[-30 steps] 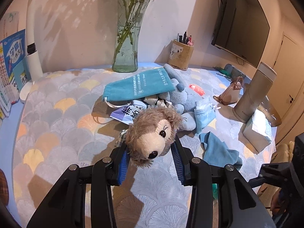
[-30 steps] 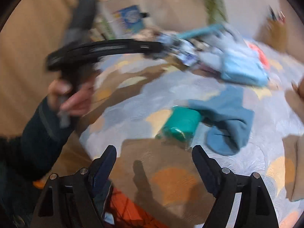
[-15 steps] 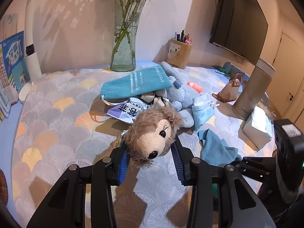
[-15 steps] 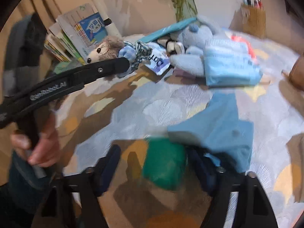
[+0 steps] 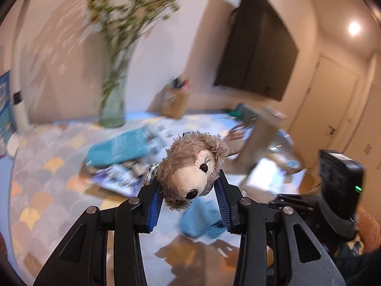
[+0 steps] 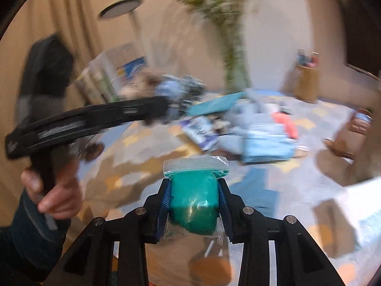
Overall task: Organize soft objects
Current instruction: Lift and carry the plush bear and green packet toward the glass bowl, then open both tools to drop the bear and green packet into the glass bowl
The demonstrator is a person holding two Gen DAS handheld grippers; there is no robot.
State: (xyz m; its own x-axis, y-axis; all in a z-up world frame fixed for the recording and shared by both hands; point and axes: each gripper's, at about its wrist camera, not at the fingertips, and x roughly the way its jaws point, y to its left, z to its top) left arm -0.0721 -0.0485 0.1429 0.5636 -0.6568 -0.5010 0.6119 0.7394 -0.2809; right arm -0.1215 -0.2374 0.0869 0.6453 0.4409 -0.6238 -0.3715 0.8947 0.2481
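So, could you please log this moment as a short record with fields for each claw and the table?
left claw: shut on the brown plush toy, held above the table
right claw: jaws just closed onto the green bagged roll, now gripping it
table: scallop-patterned cloth; teal pouch and blue cloth lying on it
image quality: background motion-blurred

Where we see things lie
The plush toy (image 5: 190, 166) sits between our left gripper's (image 5: 188, 205) pads, above the table (image 5: 47, 190); the vase (image 5: 112, 109) behind; the pen holder (image 5: 175, 102) to its right.
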